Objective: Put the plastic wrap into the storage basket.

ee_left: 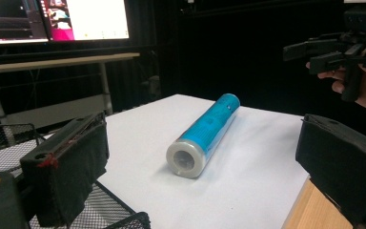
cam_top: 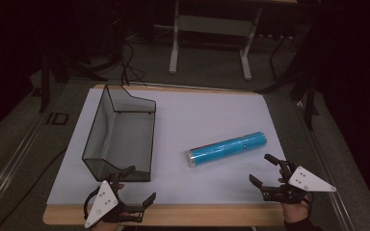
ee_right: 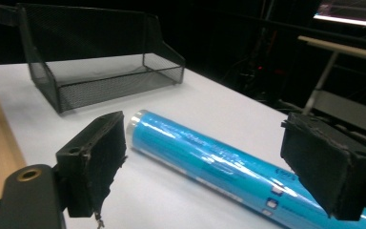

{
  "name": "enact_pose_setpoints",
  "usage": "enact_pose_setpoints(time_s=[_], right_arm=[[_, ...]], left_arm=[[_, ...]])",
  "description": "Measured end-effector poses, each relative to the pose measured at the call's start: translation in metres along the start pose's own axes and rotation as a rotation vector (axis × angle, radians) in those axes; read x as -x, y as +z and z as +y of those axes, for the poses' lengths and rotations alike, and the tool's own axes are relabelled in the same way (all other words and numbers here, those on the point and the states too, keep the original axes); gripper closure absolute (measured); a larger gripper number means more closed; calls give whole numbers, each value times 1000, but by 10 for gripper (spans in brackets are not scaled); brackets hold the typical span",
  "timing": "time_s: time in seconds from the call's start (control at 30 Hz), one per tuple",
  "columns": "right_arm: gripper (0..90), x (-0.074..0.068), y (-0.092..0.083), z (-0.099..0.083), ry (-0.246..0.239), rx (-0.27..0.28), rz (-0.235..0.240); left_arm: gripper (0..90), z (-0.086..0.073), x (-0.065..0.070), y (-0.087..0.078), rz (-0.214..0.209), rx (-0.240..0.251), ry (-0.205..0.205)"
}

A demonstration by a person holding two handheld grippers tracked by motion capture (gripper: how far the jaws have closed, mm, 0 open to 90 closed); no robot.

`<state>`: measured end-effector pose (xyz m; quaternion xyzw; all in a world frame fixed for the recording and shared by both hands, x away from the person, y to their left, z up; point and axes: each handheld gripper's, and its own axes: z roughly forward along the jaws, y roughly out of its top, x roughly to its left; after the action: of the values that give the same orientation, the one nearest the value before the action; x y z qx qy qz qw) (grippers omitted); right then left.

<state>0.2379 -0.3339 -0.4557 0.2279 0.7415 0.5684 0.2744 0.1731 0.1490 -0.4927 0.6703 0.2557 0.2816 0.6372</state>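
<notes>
Tube: a long, round, shiny blue plastic tube point(cam_top: 227, 149) with a pale cap lies flat on the white counter point(cam_top: 212, 113). It sits to the right of the basket, well apart from it, with the capped end nearer the basket.
Basket: a black wire mesh basket point(cam_top: 120, 134) with a tall back wall stands on the left part of the counter, and nothing is in it.
Right gripper point(cam_top: 271, 175): its fingers point(ee_right: 95, 157) are wide open and hold nothing. It is near the tube, on the side away from the basket.
Left gripper point(cam_top: 139, 187): its fingers point(ee_left: 71, 162) are wide open too, with nothing in them. It is just in front of the basket.
Roll risk: the tube is round, so a bump from one finger could send it rolling away.
Slip risk: the wrap looks smooth, so a weak squeeze could let it slide out.
Tip risk: grabbing near one end could make the far end droop.
Basket risk: the tube looks about as long as the basket, so it could catch on the rim.
</notes>
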Motion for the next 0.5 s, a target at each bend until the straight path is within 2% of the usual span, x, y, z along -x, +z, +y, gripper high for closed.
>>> enact_pose_setpoints(time_s=[0.17,0.23,0.3,0.37,0.4,0.47,0.5], right_arm=[[152,0,-1,5,-19,0,6],[152,2,-1,7,-7,8,46],[152,4,1,8,-17,-12,66],[151,6,3,8,-17,-27,133],[145,7,4,8,-10,-40,141],[133,11,7,7,48,-67,174],[132,12,8,7,53,-80,182]], left_arm=[[43,-1,-1,0,-6,3,-2],[43,-1,-1,1,-9,1,-3],[43,-1,-1,1,-12,-1,-3],[43,-1,-1,1,-19,-3,0],[43,-1,-1,1,-23,-4,3],[42,-1,0,1,-34,-4,2],[42,-1,0,1,-38,-4,3]])
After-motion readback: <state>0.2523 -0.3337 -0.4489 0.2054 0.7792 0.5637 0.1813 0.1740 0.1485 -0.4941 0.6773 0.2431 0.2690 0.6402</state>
